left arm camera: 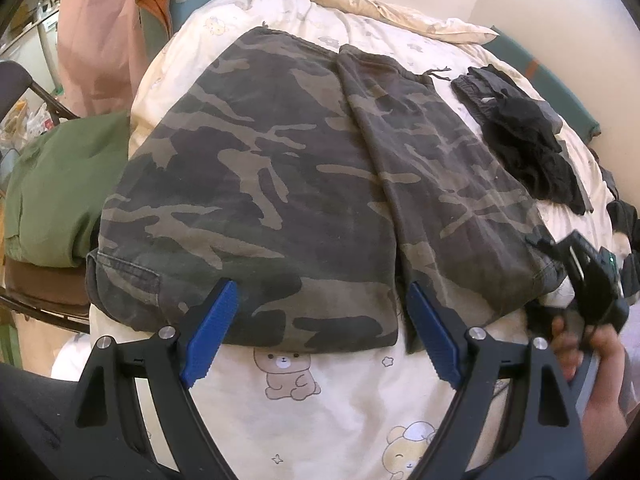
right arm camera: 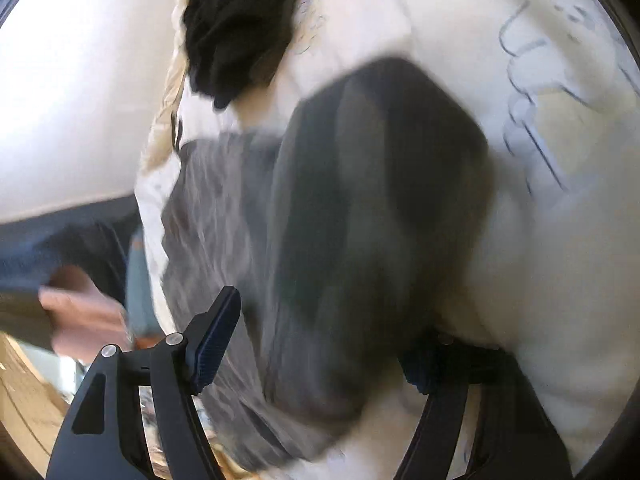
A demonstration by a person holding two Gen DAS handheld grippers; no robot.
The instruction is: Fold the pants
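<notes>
The right wrist view is smeared throughout: the pants (right arm camera: 340, 216) ahead of the right claw (right arm camera: 320, 344) show as grey streaks, their pattern unreadable. The claw's right finger (right arm camera: 424, 372) is largely a dark blur. Left of the claw, a hand (right arm camera: 84, 312) is blurred, and what it holds cannot be told.

My left gripper (left arm camera: 320, 320): black plastic frame with triangular cut-outs, round silver screws at the pivots, two blue ribbed finger pads (left arm camera: 212, 332). My right gripper (right arm camera: 316, 344): same black frame, silver screws, dark blue ribbed pads (right arm camera: 214, 340); seen from the left wrist it carries a small green light. My right hand (left arm camera: 592, 364) is bare, no sleeve visible.
</notes>
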